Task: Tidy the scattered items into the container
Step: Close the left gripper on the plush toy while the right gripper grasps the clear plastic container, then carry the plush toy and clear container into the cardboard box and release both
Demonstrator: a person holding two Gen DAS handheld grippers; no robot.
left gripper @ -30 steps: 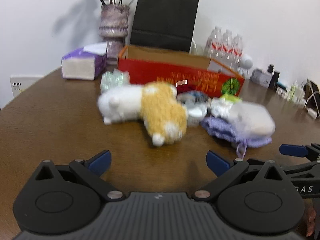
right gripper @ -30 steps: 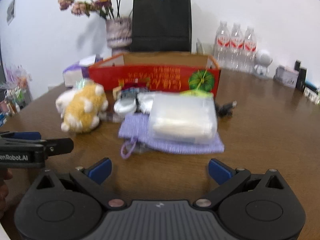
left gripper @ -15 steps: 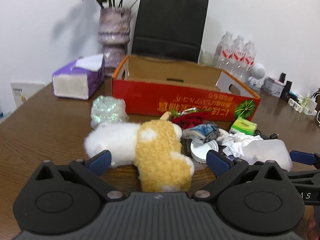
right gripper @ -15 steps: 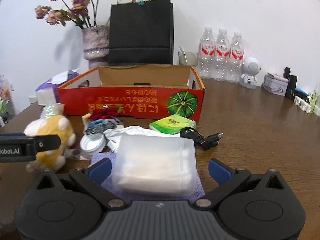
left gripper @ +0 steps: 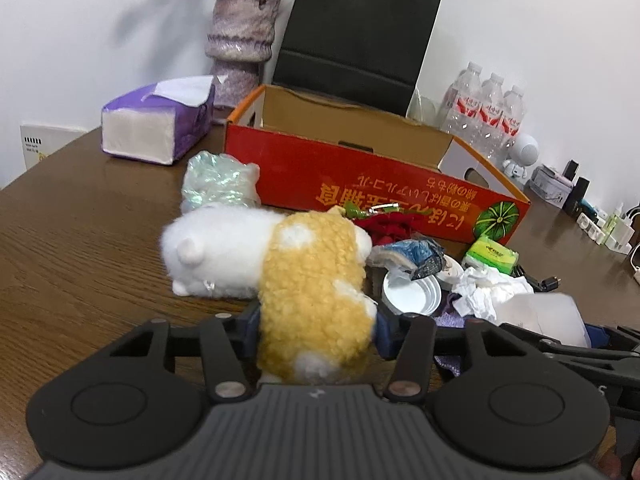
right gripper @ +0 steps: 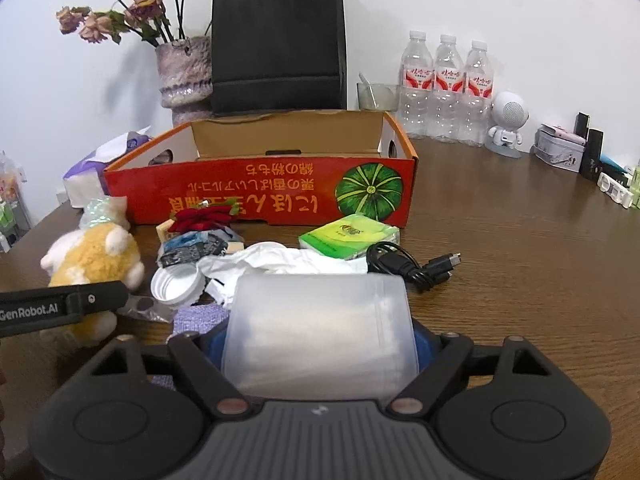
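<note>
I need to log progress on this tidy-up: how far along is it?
Barely started: what shows of the red box holds no item. In hand: the left claw is shut on the plush toy, and the right claw on the frosted pouch; both items are still low at the table. Left on the table: green tissue pack, black cable, white lid, crumpled tissue and wrappers.

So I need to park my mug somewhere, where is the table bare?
Bare wood lies right of the black cable, before the water bottles, and left of the plush toy, below the tissue box. Crowded along the red box front.
</note>
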